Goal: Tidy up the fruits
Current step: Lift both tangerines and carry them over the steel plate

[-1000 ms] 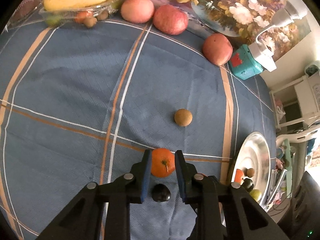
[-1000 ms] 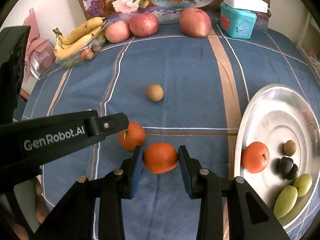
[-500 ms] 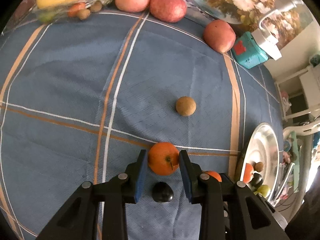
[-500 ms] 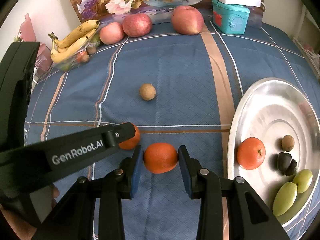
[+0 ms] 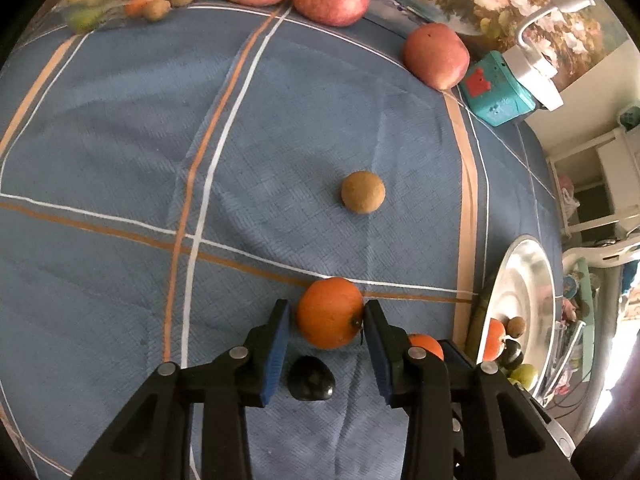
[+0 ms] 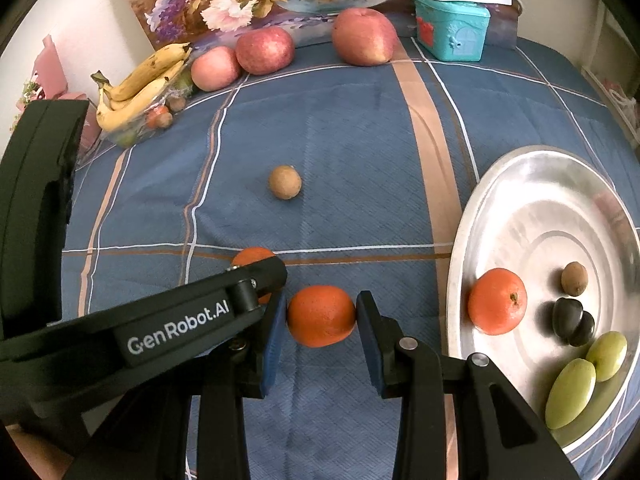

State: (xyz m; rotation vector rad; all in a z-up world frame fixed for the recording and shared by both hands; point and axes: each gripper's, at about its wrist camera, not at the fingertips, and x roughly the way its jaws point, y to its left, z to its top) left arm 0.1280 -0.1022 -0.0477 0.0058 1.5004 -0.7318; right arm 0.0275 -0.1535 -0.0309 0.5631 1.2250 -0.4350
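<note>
My left gripper [image 5: 325,318] is open around an orange [image 5: 330,313] on the blue cloth; its right pad touches the fruit, the left pad stands slightly off. A dark plum [image 5: 311,379] lies on the cloth between its fingers, nearer the camera. My right gripper [image 6: 321,314] is shut on a second orange [image 6: 321,315], just left of the silver plate [image 6: 532,208]. The plate holds another orange [image 6: 497,301], a small brown fruit [image 6: 574,279], dark plums [image 6: 572,320] and green grapes [image 6: 582,376]. A brown round fruit [image 6: 285,182] lies alone mid-cloth.
Three red apples [image 6: 264,50] line the far edge. Bananas [image 6: 140,86] with small fruits in a clear tray sit at the far left. A teal toy house [image 6: 451,30] with a white box on it stands far right. The left gripper's body [image 6: 120,336] crosses the right wrist view.
My left gripper has moved forward and opened wider, so the orange now sits between its pads. My right gripper has stayed shut on its orange, drifting only slightly.
</note>
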